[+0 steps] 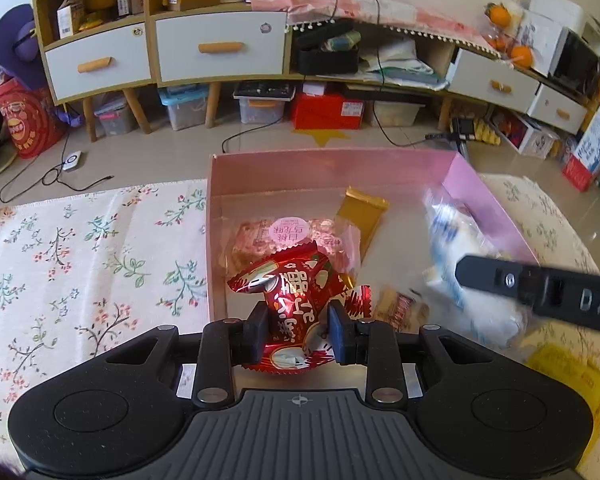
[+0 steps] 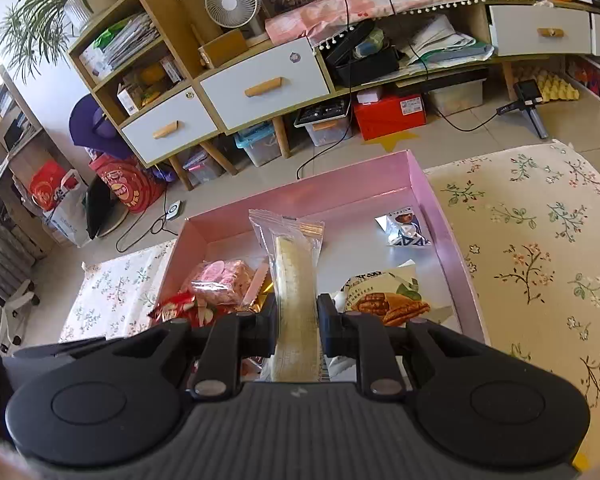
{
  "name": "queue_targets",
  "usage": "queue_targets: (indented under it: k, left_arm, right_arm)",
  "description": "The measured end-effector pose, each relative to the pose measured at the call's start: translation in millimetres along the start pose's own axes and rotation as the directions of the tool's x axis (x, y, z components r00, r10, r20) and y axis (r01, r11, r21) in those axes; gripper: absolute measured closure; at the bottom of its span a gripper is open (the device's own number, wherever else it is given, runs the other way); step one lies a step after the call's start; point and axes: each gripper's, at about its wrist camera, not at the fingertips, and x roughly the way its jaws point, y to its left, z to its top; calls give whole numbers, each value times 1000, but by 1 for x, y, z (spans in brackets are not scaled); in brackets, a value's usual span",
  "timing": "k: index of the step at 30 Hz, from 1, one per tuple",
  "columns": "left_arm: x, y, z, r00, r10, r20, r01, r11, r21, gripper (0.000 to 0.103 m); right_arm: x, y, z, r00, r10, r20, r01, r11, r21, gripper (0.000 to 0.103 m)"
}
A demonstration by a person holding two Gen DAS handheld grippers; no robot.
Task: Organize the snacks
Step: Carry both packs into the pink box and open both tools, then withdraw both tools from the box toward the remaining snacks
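My left gripper [image 1: 298, 330] is shut on a red foil snack packet [image 1: 296, 292], held over the near left part of the pink box [image 1: 324, 168]. Inside the box lie a pink-labelled clear bag of red sweets [image 1: 276, 236] and a gold wrapper [image 1: 360, 212]. My right gripper [image 2: 298, 330] is shut on a long clear-wrapped pale bar [image 2: 294, 280], which points up over the pink box [image 2: 300, 196]. In the left wrist view the right gripper's black finger [image 1: 540, 284] shows at the right with a blurred white packet [image 1: 456, 264]. A pecan packet [image 2: 388, 300] and a small silver packet [image 2: 406, 228] lie in the box.
The box sits on a floral cloth [image 1: 84, 264] that runs on to the right [image 2: 540, 240]. A yellow bag [image 1: 572, 376] lies at the near right. Behind stand wooden cabinets with white drawers [image 1: 220, 48], storage bins beneath, and cables on the floor [image 1: 60, 172].
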Motion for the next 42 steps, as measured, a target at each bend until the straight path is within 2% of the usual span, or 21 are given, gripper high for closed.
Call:
queue_targets:
  k: [9,10,12,14,18,20,26,28,37,42]
  left_arm:
    - [8,2,8,999,8,53,-7,1000,-2,71]
    - [7,3,7,998,3,57,-3,1000,-5,69]
    - [4,5,5,998,-13,60,14,1000,-13,50]
    - [0,6,2,997,-30,69,31,999,-13,42]
    - [-13,5,-3,995,-45,84,45,999,1,34]
    - [-21,5,-5,995,-46,91,46,999,7,32]
    - [-48,2,-17,993,-45,108,43,999,16,25]
    - [-57,1,-23,993,-43,106,41,999,22,24]
    - [-92,6,-53,996,-8,93,7,1000,7,16]
    - [-108,8,-71,996,6,85,-5,1000,-5,12]
  right_arm:
    - [3,4,3,1000,-3,20,4,999,-35,86]
    - [4,5,3,1000,-8,19,9,999,-41,82]
    - [3,4,4,1000,-16,21,17,999,-43,78]
    - [0,4,5,1000,-9,21,10,999,-39,71]
    - [-12,5,5,999,-2,39,3,1000,-30,65]
    - [-18,5,5,999,-4,49,5,1000,-31,56]
    - [-39,8,0,998,-21,61,24,998,-53,40]
    - [-46,8,-2,998,-28,57,32,998,-55,30]
    - [-78,9,-18,997,-44,64,49,995,-90,16]
    - [-91,10,-31,996,-57,65,65,991,-114,11]
